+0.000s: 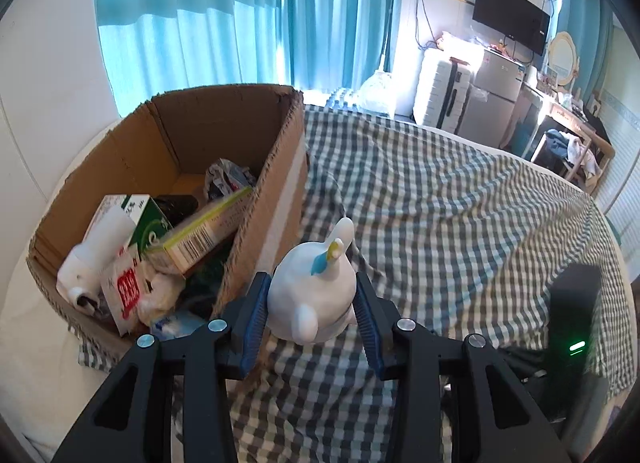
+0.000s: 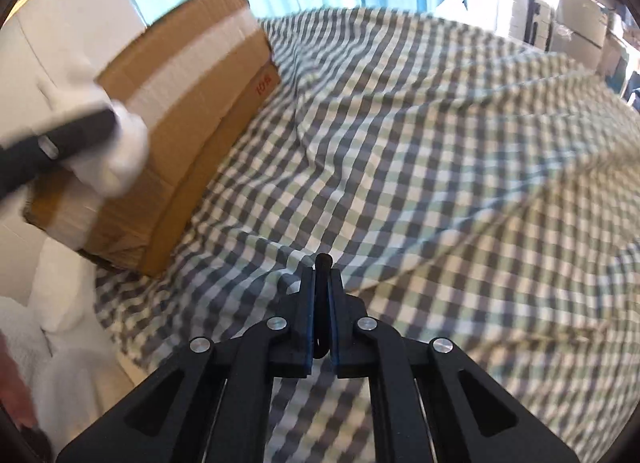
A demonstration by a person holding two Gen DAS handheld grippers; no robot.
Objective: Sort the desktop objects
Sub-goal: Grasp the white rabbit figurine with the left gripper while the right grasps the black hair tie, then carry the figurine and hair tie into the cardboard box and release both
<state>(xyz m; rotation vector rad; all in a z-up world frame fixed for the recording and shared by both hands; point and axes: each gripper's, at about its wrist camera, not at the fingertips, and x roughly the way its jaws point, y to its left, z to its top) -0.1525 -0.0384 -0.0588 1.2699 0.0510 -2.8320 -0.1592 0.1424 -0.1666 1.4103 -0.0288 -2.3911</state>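
The left gripper [image 1: 312,303] is clamped by its blue pads on a white plastic animal figurine with a blue-and-yellow horn [image 1: 314,287], held above the green, grey and white checked cloth [image 1: 460,203], just beside the near corner of the one open brown cardboard box [image 1: 264,199]. That corner wall stands between the figurine and the box's inside, which is already heaped: a green-and-white carton [image 1: 138,219], a long yellow-edged barcoded box [image 1: 202,233], a white plastic bottle [image 1: 86,263], a red-printed white packet [image 1: 126,291] and crumpled wrappers too jumbled to count. One black device with a green light [image 1: 574,315] stands on the cloth, well to the right. The right gripper [image 2: 322,295] has its jaws pressed together on a thin black looped object [image 2: 323,263], low over bare cloth, well apart from the box, whose outer side carries one white tape band [image 2: 192,63].
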